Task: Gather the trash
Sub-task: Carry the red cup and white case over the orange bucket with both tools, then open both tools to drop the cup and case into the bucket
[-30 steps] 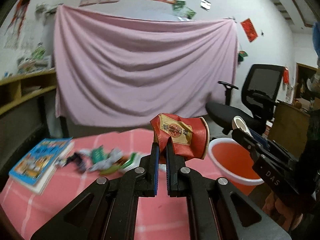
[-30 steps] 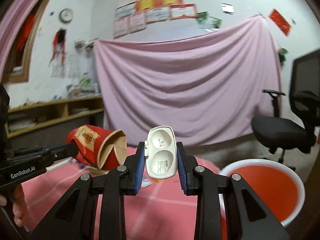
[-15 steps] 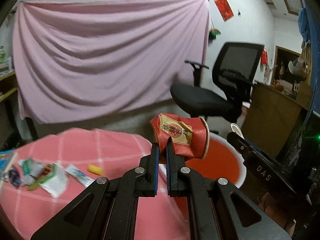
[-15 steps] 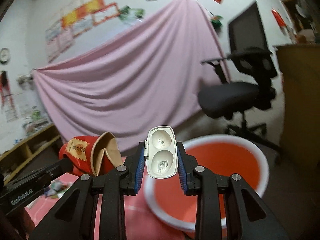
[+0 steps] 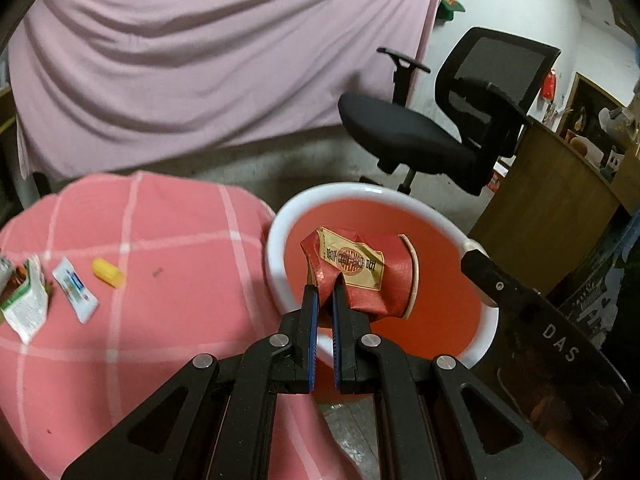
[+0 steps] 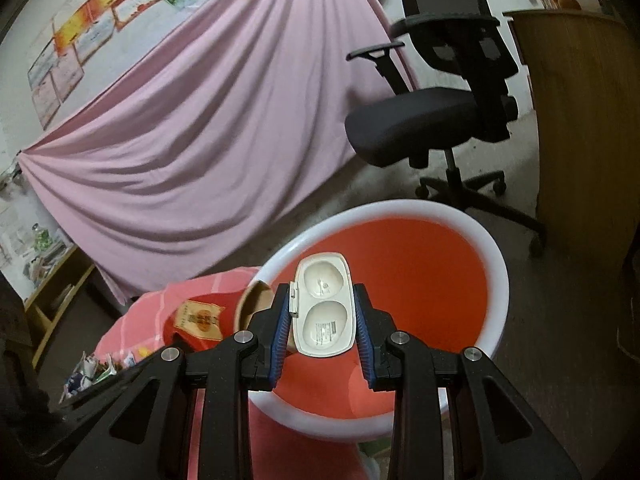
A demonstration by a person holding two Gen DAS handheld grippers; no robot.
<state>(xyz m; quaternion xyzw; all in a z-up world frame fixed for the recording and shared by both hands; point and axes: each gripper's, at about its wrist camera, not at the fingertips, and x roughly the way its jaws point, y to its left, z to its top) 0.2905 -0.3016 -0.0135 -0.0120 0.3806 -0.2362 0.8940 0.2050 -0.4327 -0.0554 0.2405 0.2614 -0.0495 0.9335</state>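
Note:
My left gripper is shut on a crushed red paper cup with a gold label, held over the red basin with a white rim. The cup also shows in the right wrist view. My right gripper is shut on a white plastic blister case, held above the same basin. The right gripper's body shows at the right of the left wrist view.
A pink checked table holds wrappers, a small white packet and a yellow piece. A black office chair and a wooden desk stand behind the basin. A pink sheet hangs at the back.
Both grippers have swung right and tilted down, from over the table to above the basin, each keeping its load. The book has left the view.

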